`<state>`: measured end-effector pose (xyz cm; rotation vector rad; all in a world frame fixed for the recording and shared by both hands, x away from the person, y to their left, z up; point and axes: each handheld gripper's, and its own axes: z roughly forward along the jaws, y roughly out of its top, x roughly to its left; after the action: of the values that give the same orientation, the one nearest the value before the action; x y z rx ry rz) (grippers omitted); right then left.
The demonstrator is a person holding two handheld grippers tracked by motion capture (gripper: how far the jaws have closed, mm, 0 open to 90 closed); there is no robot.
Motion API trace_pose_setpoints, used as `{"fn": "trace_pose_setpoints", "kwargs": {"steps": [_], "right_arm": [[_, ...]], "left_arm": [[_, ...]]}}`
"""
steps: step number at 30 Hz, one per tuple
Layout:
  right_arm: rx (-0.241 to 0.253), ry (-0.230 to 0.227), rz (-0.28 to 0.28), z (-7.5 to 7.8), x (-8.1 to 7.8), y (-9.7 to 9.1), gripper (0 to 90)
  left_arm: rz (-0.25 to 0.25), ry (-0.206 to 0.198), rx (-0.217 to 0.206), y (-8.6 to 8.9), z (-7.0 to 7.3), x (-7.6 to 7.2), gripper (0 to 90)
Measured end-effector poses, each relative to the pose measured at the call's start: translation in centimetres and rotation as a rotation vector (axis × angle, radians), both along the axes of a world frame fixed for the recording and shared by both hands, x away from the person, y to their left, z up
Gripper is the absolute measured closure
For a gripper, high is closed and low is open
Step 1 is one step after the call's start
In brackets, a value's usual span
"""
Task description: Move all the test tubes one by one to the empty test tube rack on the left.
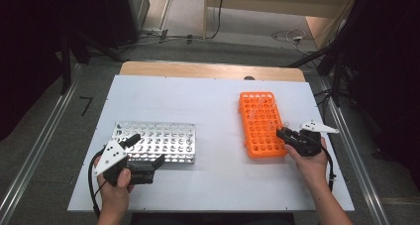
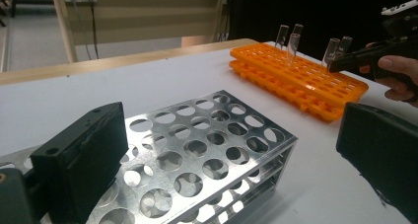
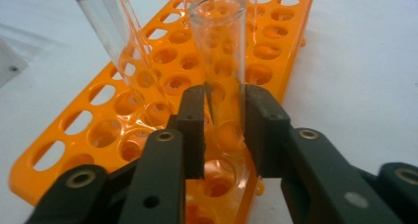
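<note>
Black jaws of the right gripper (image 3: 224, 130) are seen clamped on a clear glass test tube (image 3: 220, 61), one pad on each side of its lower part; the tube is held upright in a hole of the orange rack (image 3: 98, 130), at the rack's near right corner. In the high view the right gripper (image 1: 286, 134) is found at the near right corner of that orange rack (image 1: 260, 123), held in the right hand (image 1: 309, 160) near the desk's right edge.

A second clear tube (image 3: 116, 41) is noted just beside the held one, tilted, standing in the same rack. Further tubes are seen behind, blurred; their count cannot be told from this view.

The left gripper (image 1: 148, 153) is held by the left hand (image 1: 116, 183) near the desk's near left corner, its jaws well apart with nothing between the pads. It sits at the near edge of the metal rack (image 1: 158, 140); whether it touches the rack cannot be told. In the left gripper view the metal rack (image 2: 197, 155) lies between the two jaws' lines, its holes empty.

Farther off, the orange rack (image 2: 300, 81) is seen with several tubes standing, on the white desk (image 1: 198, 101). A wooden strip runs along the desk's far edge.
</note>
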<state>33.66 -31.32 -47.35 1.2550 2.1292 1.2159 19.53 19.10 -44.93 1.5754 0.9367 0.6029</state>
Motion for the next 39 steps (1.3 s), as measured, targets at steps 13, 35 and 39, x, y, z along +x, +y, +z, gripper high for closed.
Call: {"fn": "trace_pose_setpoints", "kwargs": {"steps": [13,35,39], "right_arm": [[0.006,-0.108,-0.002,3.4,-2.0,-0.5,74.0],[0.023,-0.042,0.382,5.5,-7.6,7.2,74.1],[0.006,-0.034,0.434,5.2,-8.2,9.1,74.1]], "left_arm": [[-0.043,-0.009,0.018,-1.5,0.3,0.0,0.0],[-0.230,0.052,0.011,-7.9,2.9,0.2,2.4],[-0.272,0.067,0.017,-9.6,3.5,0.4,4.5]]}}
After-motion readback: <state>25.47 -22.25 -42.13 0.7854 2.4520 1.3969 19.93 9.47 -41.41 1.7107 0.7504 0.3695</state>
